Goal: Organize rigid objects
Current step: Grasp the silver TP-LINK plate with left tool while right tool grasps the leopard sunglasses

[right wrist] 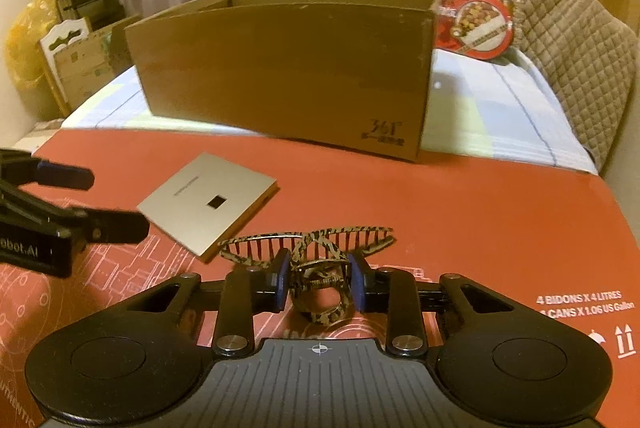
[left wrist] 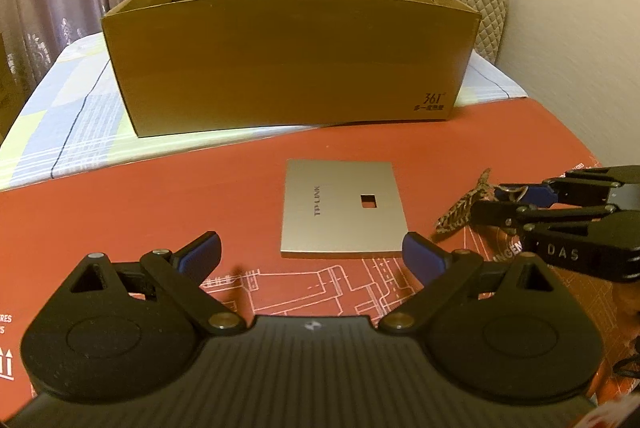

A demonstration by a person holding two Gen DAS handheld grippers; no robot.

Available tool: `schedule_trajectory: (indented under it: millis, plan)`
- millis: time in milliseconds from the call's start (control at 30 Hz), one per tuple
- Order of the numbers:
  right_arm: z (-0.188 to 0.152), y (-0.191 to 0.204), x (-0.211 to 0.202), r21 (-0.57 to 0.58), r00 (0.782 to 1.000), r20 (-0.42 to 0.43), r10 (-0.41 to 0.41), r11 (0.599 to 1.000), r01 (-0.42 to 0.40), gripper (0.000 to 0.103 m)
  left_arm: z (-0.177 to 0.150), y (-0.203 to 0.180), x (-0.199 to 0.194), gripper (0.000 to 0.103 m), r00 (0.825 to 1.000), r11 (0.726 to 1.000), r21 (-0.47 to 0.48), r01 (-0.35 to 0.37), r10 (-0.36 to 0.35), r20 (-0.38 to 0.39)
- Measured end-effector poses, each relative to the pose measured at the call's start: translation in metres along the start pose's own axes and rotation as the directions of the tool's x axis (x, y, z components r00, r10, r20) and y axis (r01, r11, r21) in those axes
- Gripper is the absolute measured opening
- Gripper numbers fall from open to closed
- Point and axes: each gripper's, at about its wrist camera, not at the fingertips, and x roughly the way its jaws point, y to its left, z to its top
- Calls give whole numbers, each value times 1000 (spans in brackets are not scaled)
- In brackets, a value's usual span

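- Since my right gripper (right wrist: 320,284) is clenched on the hair clip (right wrist: 316,268), pads pressing the handle loop from both sides, the clip sits low on the red mat (right wrist: 480,228) right at my fingertips.
- Its toothed span runs crosswise to my fingers, left to right.
- Ahead, past open mat, stands the cardboard box (right wrist: 288,68), open on top; I judge the clip must rise over its near wall.
- My left gripper (left wrist: 312,252) hangs released, nearer the silver plate (left wrist: 344,208), which lies flat to the clip's left.
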Motion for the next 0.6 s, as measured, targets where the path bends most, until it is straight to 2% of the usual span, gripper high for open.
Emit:
schedule_trajectory:
  millis: [400,600]
  plan:
    - [5,-15,-8,53,997,13,-75,996,74,27,13,-22,34,95,1000,999,33,19,-19,-12]
    - [5,-24,-10,86,996,10,-84,993,83,27,16,-25,54,95,1000,1000,19,18,-17,-23]
